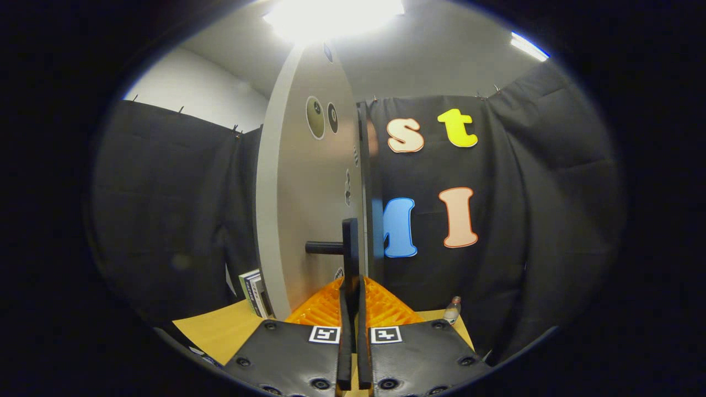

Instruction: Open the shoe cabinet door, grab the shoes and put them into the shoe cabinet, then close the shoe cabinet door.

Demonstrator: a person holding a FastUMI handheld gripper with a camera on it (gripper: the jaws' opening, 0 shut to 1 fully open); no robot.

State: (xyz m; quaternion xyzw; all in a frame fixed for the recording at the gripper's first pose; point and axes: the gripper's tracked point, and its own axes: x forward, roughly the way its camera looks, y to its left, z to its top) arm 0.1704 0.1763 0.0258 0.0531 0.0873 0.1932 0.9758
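Gripper view has me looking straight along the fingers at the shoe cabinet door (pixel 309 182), which stands edge-on to me and rises tall just ahead. My gripper (pixel 353 286) is level and aimed at the door's free edge, its fingers pressed close together with only a thin slit between them; the black handle (pixel 348 245) of the door stands right above the fingertips, its bar sticking out to the left of the door edge, and I cannot tell whether the fingers actually pinch it. The door face carries a few round stickers (pixel 315 117) high above the handle. Left of the door's foot a small stack of books (pixel 255 292) stands on the yellow tabletop (pixel 220 328). Right of the door's foot, a small clear bottle (pixel 452 310) stands upright near the table's edge.
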